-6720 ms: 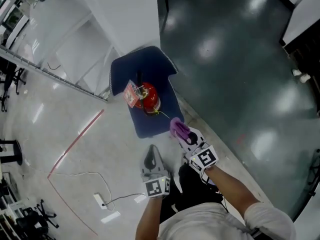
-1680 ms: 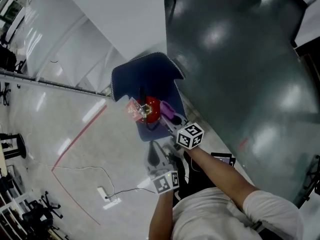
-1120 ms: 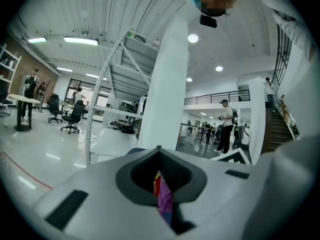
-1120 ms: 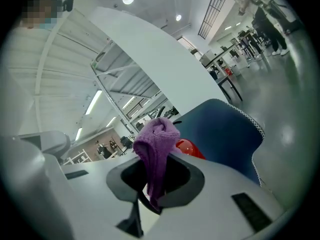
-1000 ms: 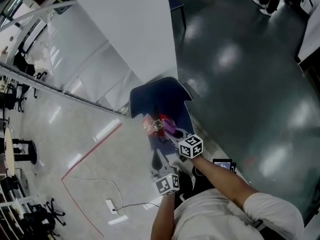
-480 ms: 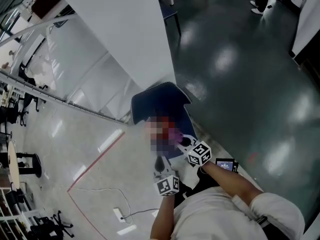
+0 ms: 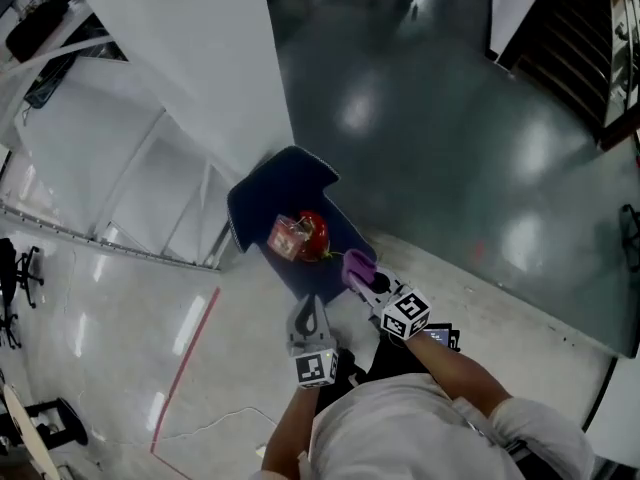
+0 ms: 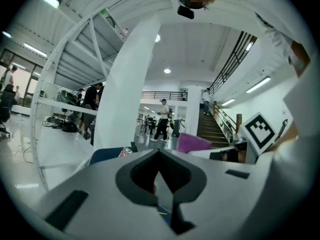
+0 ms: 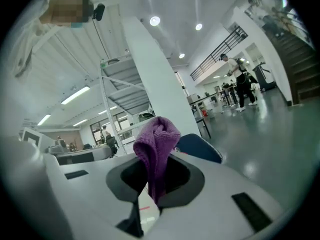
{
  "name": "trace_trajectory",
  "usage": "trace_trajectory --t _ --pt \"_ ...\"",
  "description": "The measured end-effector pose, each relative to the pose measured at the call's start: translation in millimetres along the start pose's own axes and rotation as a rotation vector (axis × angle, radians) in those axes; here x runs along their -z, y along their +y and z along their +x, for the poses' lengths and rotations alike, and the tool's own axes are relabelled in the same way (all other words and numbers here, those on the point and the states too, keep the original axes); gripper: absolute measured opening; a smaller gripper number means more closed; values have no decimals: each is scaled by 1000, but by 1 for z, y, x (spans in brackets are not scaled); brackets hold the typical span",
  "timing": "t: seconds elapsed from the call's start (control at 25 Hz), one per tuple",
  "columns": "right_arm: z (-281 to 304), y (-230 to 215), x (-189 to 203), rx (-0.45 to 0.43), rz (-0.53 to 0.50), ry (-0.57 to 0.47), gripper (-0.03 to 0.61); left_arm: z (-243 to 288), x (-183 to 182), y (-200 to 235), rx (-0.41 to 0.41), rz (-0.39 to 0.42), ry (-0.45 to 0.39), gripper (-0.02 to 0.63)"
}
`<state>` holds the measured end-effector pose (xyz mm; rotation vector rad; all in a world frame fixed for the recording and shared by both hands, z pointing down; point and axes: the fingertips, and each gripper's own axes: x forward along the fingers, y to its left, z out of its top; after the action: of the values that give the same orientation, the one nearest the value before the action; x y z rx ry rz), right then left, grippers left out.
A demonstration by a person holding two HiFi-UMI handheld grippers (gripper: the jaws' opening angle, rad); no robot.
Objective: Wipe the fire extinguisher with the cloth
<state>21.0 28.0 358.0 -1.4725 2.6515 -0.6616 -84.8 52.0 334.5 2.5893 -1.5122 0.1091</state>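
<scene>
Head view: fire extinguisher [image 7: 312, 232], red with a tag on its left side, sits on a dark blue pad [image 7: 280, 183] on the floor. The pad's far edge runs up against the foot of a white pillar [image 7: 180, 58]; its near-right edge borders the dark glossy floor [image 7: 450, 148], which is wide open to the right and beyond. A white frame structure [image 7: 130, 188] closes in the left side. The pale floor [image 7: 120, 368] at lower left is open and crossed by a red line [image 7: 185, 368].

The right gripper [image 7: 366, 274] has its jaws clenched on a purple cloth [image 7: 357, 264]. The cloth is over the pad's near-right edge, just beside the extinguisher, with a small gap showing. The left gripper [image 7: 308, 308] is near the pad's near edge, apart from the extinguisher and close to the right gripper.

Left gripper view: jaws pressed together with nothing between them. Cloth and the right gripper's marker cube [image 8: 260, 129] show on the right, a strip of blue pad low on the left, and the pillar rises straight ahead. There is open hall behind it, with stairs [image 8: 210, 126] on the right.

Right gripper view: jaws grip the lower part of the cloth, and its bunched top stands up above them. The pad's rounded edge is just behind the cloth on the right, the pillar is above, and there is clear glossy floor to the right.
</scene>
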Motion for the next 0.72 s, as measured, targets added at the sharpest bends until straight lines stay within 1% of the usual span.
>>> trace_trajectory --t 0.12,0.24,0.36,0.48,0.6,0.72 --pt "-32 21 8 81 23 -33 52 -21 -5 -5 66 -10 3 5" --pt "-53 40 22 133 35 -63 52 -39 2 -12 118 -16 17 5" --pt "-66 58 37 168 41 -88 52 -58 9 -19 166 -5 40 5" --pt "-83 71 50 198 37 -90 52 -81 12 -30 186 -11 57 5" --pt "-94 78 54 210 38 -102 52 -92 11 -38 196 0 50 5" --pt "-93 87 66 236 64 -116 52 -100 11 -32 233 28 41 5"
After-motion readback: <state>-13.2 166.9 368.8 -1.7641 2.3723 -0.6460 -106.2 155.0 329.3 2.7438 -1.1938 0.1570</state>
